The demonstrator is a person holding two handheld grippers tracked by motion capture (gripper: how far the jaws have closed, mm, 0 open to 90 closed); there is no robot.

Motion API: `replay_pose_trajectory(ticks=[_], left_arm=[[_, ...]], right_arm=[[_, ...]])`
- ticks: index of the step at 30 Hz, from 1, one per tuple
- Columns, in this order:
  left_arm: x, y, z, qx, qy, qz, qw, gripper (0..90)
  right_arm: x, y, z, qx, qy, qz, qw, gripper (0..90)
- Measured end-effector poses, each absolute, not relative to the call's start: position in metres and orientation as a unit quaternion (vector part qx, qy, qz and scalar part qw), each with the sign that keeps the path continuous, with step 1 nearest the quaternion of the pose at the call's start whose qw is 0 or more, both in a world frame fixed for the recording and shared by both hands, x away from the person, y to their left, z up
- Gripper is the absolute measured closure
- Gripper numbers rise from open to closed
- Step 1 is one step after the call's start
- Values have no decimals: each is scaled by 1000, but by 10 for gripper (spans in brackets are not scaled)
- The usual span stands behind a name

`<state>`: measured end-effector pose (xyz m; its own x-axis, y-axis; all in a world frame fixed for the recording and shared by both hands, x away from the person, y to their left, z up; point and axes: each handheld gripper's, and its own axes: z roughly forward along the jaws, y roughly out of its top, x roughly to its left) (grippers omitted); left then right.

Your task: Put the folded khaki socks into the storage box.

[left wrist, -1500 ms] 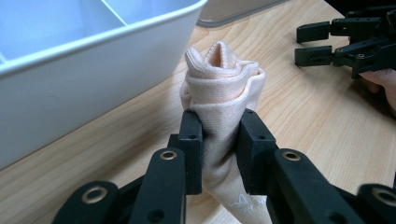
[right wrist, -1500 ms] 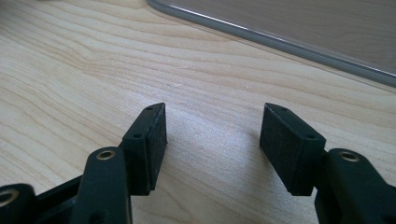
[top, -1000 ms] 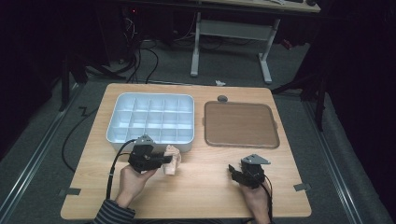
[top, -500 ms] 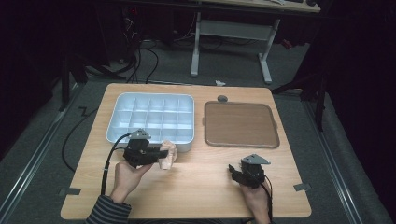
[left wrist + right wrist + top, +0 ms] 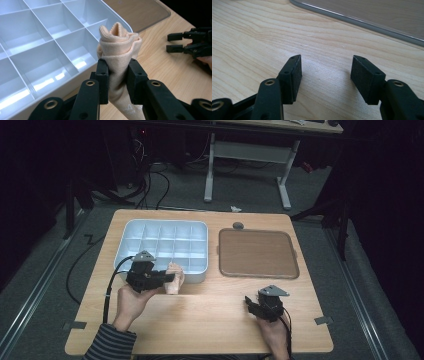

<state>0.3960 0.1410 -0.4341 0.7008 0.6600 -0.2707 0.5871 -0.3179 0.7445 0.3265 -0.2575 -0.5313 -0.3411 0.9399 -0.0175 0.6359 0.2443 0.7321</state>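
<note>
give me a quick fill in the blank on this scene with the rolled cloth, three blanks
1. The left gripper is shut on a rolled, peach-coloured ____.
2. The white organiser tray is split into many compartments, and all that can be seen are ____.
3. The right gripper has its jaws ____ above the bare wooden table, with nothing between them.

Missing words: cloth; empty; open
</note>
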Motion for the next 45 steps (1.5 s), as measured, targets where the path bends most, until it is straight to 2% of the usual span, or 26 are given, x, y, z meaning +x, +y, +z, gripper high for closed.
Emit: replay_pose_trajectory(ticks=[34,45], left_arm=[[457,167,-424,802,425,49,416,740],[470,170,-433,797,441,21,412,740]], right_arm=[[327,-259,-531,528,749,320,240,427],[327,-259,-531,528,749,319,240,427]])
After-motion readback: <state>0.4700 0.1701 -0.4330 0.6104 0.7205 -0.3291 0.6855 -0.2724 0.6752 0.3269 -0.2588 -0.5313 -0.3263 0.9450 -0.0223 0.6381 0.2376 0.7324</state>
